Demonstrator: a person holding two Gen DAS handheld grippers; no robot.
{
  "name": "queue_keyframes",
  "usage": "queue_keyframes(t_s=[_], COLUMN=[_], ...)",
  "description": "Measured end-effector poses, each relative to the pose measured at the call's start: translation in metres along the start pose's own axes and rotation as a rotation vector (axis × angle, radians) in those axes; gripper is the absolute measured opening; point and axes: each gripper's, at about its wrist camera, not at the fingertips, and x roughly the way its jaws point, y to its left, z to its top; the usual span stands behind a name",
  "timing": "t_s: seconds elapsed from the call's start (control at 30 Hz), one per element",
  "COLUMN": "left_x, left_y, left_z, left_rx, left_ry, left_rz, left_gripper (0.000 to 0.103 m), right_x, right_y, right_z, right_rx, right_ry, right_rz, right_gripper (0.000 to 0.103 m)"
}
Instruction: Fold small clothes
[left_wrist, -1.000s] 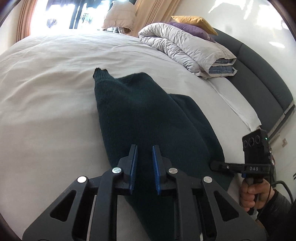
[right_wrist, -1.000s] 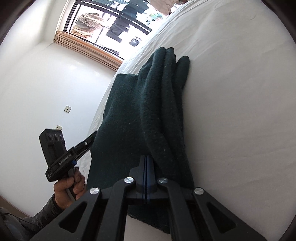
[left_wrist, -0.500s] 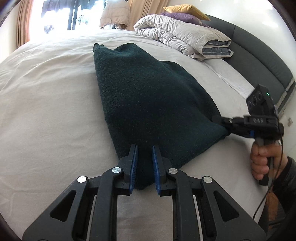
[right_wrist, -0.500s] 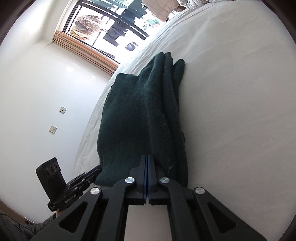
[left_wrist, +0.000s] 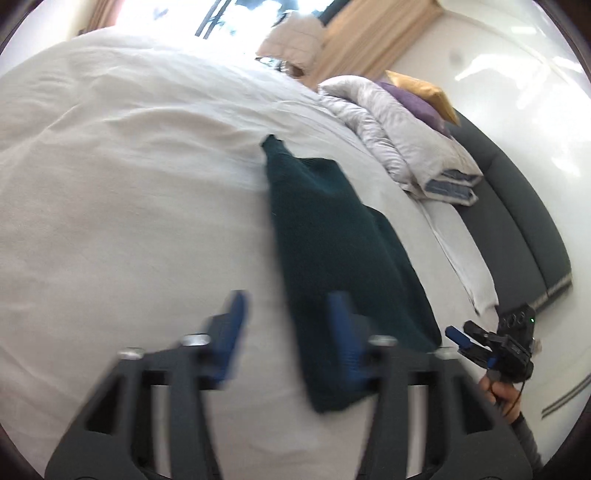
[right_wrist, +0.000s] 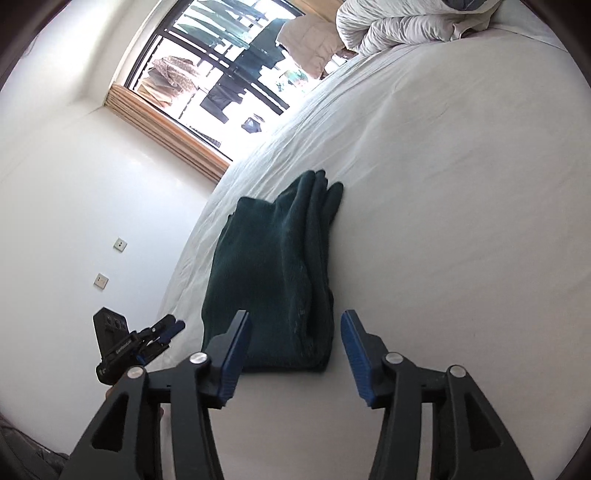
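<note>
Both pairs of jaws are spreading apart, and neither one grips anything. The left gripper (left_wrist: 286, 332) hangs over the near end of the dark green sweater (left_wrist: 332, 236), its blue pads (left_wrist: 232, 332) standing wide, one over the bare sheet and the other over the knit; the picture is blurred there, so I cannot tell whether the pad brushes the cloth. The right gripper (right_wrist: 295, 354) stands just short of the sweater's (right_wrist: 269, 273) near edge, its blue pads (right_wrist: 352, 354) parted to either side of the cloth and clear of it. The sweater lies folded into a long narrow strip on the white bed sheet (left_wrist: 129, 184), flat for most of its width, with several layers bunched in thick ridges along one long side and a cuffed end pointing toward the window (right_wrist: 221, 62). Beyond it, at the head of the bed, a folded grey duvet (left_wrist: 399, 140) is piled with a purple pillow (left_wrist: 413, 99) and a mustard pillow (left_wrist: 421, 86) on top, against a dark grey headboard (left_wrist: 517, 206). A hand (left_wrist: 504, 395) grips the right gripper's handle at the bed's edge.
</note>
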Motion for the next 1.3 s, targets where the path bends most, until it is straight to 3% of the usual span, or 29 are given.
queue_keyframes(t_s=[0.07, 0.17, 0.27, 0.4, 0.5, 0.57, 0.7, 0.83, 1.0, 1.2, 1.3], left_x=[0.014, 0.044, 0.082, 0.114, 0.135, 0.145, 0.153, 0.14, 0.09, -0.005, -0.032], left_y=[0.003, -0.003, -0.005, -0.015, -0.014, -0.011, -0.011, -0.009, -0.021, 0.006, 0.033], left_z=[0.012, 0.022, 0.031, 0.031, 0.038, 0.042, 0.045, 0.047, 0.055, 0.086, 0.1], left_rx=[-0.034, -0.031, -0.058, -0.045, -0.081, -0.101, -0.11, -0.112, -0.044, -0.028, -0.05], left_ry=[0.007, 0.087, 0.184, 0.241, 0.264, 0.272, 0.278, 0.251, 0.182, 0.087, 0.065], left_rz=[-0.042, -0.042, -0.061, -0.116, -0.14, -0.165, -0.175, -0.195, -0.173, -0.144, -0.097], left_gripper=[0.069, 0.069, 0.069, 0.069, 0.069, 0.066, 0.046, 0.036, 0.034, 0.034, 0.034], right_x=[0.015, 0.042, 0.077, 0.099, 0.112, 0.12, 0.132, 0.128, 0.124, 0.132, 0.151], right_y=[-0.003, -0.012, -0.025, -0.028, -0.032, -0.032, -0.013, 0.017, 0.076, 0.146, 0.173], right_z=[0.016, 0.03, 0.039, 0.05, 0.057, 0.059, 0.054, 0.047, 0.038, 0.03, 0.026], right_rx=[0.016, 0.077, 0.164, 0.206, 0.218, 0.228, 0.15, 0.078, -0.05, -0.094, -0.11], right_ry=[0.015, 0.07, 0.148, 0.157, 0.163, 0.178, 0.196, 0.17, 0.175, 0.178, 0.203], right_rz=[-0.006, 0.024, -0.012, 0.062, 0.076, 0.079, 0.017, -0.055, -0.074, 0.073, 0.111], right_gripper=[0.065, 0.068, 0.068, 0.067, 0.056, 0.04, 0.033, 0.031, 0.029, 0.028, 0.028])
